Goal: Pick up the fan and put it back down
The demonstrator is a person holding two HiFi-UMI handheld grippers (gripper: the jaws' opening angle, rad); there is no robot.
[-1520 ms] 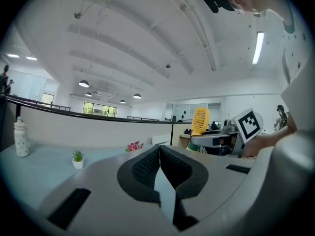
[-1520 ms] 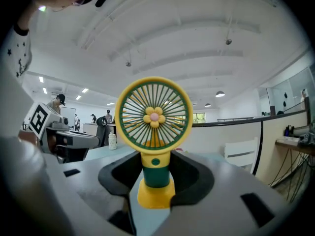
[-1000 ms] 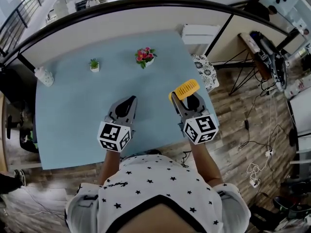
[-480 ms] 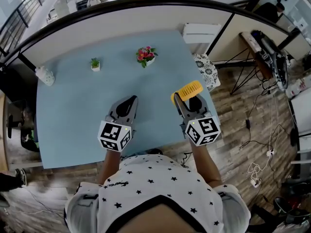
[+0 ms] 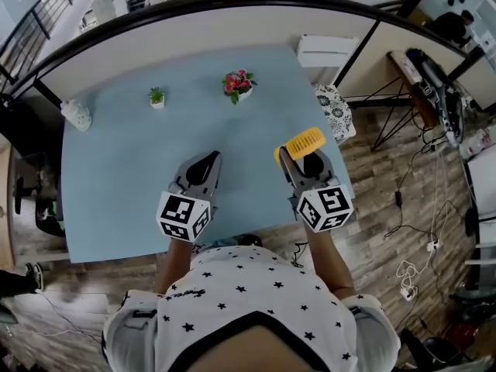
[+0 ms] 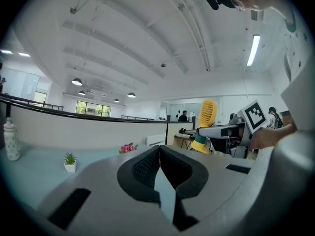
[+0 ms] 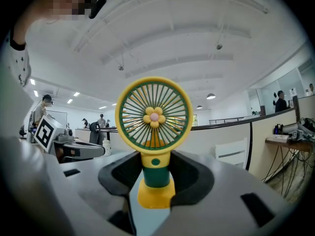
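- Fan (image 7: 154, 117): yellow grille with a flower hub, green stem, yellow base. It is upright and faces the right gripper's camera.
- Location: near the right edge of the pale blue table (image 5: 116, 192), at the tip of the right gripper (image 5: 299, 158).
- Right gripper: the dark pads sit against both sides of the green stem, clamped on it (the views don't show whether the base touches the tabletop).
- Left gripper (image 5: 203, 166): jaws together with nothing between them. It is held over the table beside the right one, well apart from the fan.
- Far side of the table: pink flowers in a white pot (image 5: 239, 85), small green plant (image 5: 156, 98) and white bottle (image 5: 76, 115) at the left corner.
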